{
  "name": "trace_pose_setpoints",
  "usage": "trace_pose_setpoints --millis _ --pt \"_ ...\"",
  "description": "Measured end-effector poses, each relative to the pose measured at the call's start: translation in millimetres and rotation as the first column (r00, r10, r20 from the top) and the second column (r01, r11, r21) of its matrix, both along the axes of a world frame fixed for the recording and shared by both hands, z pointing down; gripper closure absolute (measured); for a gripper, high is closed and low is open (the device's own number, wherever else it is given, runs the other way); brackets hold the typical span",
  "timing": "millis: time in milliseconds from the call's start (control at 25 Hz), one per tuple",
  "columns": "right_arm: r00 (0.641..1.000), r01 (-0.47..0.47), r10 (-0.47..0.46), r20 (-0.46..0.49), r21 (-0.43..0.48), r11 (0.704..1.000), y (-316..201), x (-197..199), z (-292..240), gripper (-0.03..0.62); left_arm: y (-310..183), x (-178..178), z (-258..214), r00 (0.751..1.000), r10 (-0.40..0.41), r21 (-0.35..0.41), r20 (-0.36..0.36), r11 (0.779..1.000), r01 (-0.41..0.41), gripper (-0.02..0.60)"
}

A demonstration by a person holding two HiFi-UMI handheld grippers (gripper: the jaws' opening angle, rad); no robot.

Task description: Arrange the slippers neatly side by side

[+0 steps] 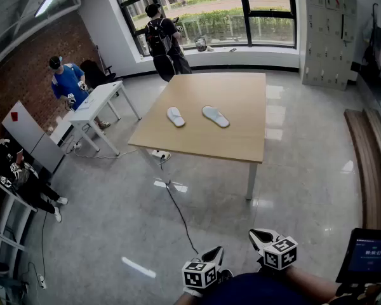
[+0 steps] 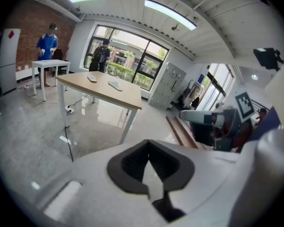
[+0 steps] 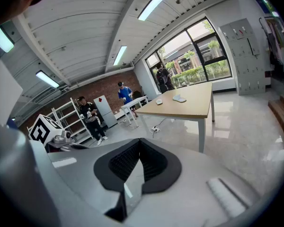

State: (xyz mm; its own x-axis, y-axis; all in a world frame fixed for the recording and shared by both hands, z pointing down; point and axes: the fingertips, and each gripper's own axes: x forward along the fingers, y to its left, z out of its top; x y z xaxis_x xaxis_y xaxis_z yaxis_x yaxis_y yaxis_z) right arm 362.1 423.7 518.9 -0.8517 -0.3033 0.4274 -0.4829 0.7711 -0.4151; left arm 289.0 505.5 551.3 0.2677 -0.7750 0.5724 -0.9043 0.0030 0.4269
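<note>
Your left gripper (image 1: pixel 211 259) and right gripper (image 1: pixel 261 239) are both squeezed shut on nothing, down at 6 o'clock. Heads up: the black floor cable (image 1: pixel 178 215) at 11 could trip you walking in. At 12, the light wooden square table (image 1: pixel 241 138) holds the two white flat slippers (image 1: pixel 175 116), apart and splayed, well inside its edges. There's open floor at 1.

White left tongs (image 1: pixel 216 255), white right tongs (image 1: pixel 258 236), navy top (image 1: pixel 260 292)
</note>
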Motion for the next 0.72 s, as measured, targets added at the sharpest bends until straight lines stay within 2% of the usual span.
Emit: trace_pose_setpoints --millis 160,400,720 --pt "1.0 0.007 -0.007 -0.01 0.019 1.0 -2 -19 -8 0.583 -3 -20 -9 1.0 -0.007 0.02 -0.007 1.0 0.008 0.578" --pt "0.999 0.018 -0.017 -0.039 0.033 0.999 9 -62 3 0.583 2 -61 3 0.999 -0.006 0.036 -0.038 0.999 0.008 0.578" --pt "0.997 0.019 -0.016 -0.082 0.034 0.999 19 -86 9 0.583 8 -84 9 0.997 0.008 0.031 -0.071 0.999 -0.006 0.578"
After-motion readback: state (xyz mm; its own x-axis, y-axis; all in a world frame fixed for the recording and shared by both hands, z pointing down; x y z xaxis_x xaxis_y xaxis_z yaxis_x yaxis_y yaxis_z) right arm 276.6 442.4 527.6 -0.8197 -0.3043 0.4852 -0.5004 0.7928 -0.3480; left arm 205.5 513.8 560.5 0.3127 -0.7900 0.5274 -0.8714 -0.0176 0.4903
